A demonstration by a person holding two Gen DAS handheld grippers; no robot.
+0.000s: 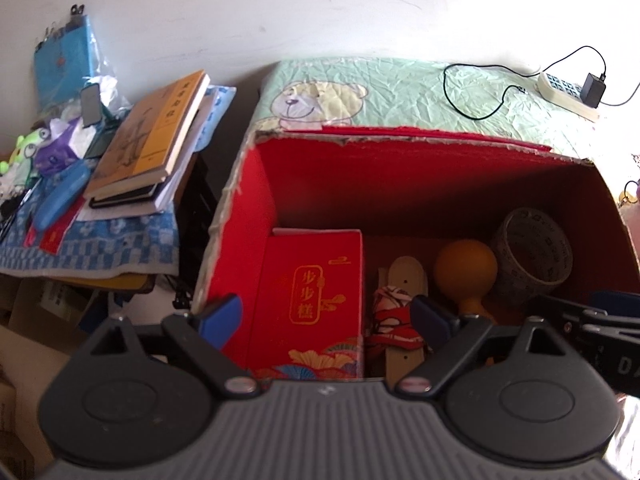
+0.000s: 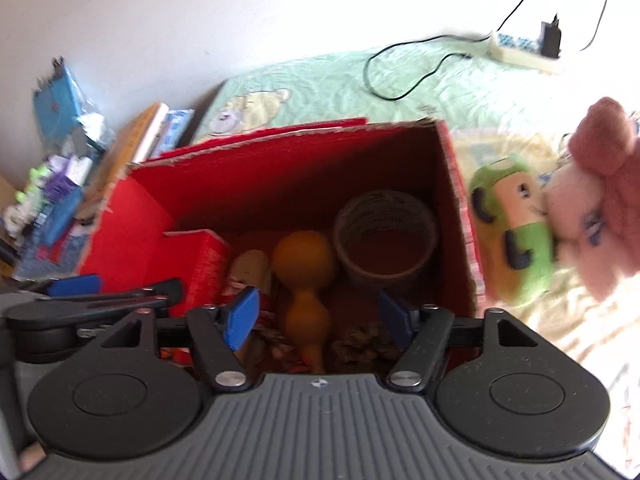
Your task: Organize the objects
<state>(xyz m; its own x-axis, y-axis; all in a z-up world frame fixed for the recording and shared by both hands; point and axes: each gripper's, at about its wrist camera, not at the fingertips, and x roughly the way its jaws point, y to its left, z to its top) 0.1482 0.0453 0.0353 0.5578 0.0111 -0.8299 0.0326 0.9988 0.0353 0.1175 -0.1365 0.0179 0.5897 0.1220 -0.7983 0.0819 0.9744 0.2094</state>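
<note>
A large open red cardboard box stands on a green bear-print bedsheet. Inside lie a red gift box with gold characters, an orange gourd, a tape roll, a wooden piece with red-white cloth and a pine cone. My left gripper is open and empty above the box. My right gripper is open and empty over the gourd. A green plush and a pink plush lie right of the box.
A cluttered side table at left holds stacked books, a blue case, tissue packs and small toys. A power strip with charger and black cable lies on the bed behind the box. A white wall is behind.
</note>
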